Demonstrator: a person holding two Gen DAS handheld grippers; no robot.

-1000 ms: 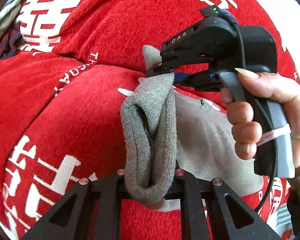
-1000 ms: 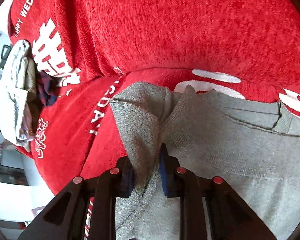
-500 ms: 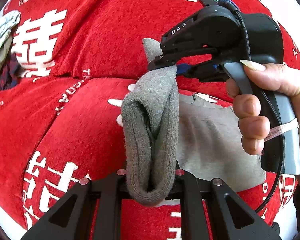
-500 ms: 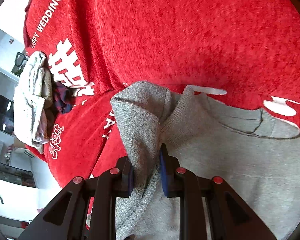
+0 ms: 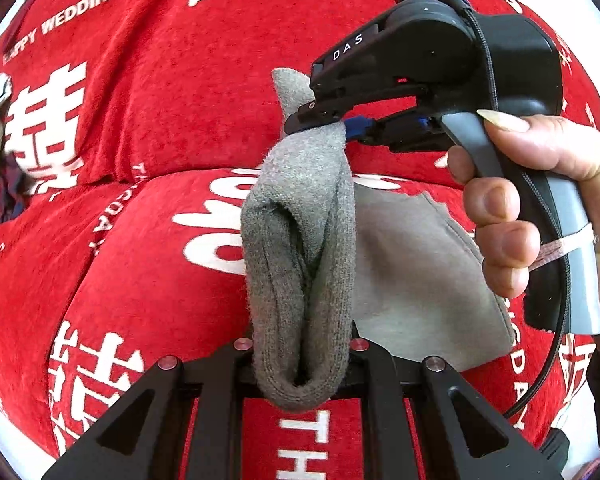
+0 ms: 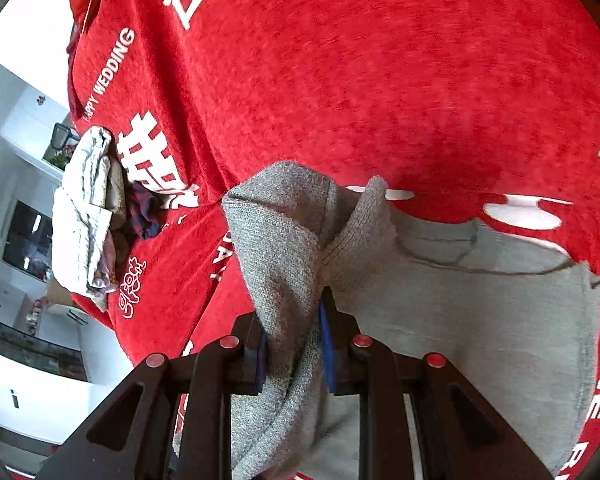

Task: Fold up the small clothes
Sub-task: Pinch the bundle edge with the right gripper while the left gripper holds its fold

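Grey garment [image 5: 300, 248] hung above the red sofa [image 5: 140, 240], pinched by both the left gripper [image 5: 300, 360] and right gripper [image 6: 294, 344].

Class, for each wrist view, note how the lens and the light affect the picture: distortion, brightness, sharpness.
Left wrist view: fisheye bulges the red cloth; grey garment sharp and evenly lit. Right wrist view: same curved distortion; the room at the left edge is washed out bright, the cloth's upper part slightly soft.

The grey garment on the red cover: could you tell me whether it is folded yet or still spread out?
Partly gathered, not folded: both grippers pinch its bunched edge, the rest lies spread.
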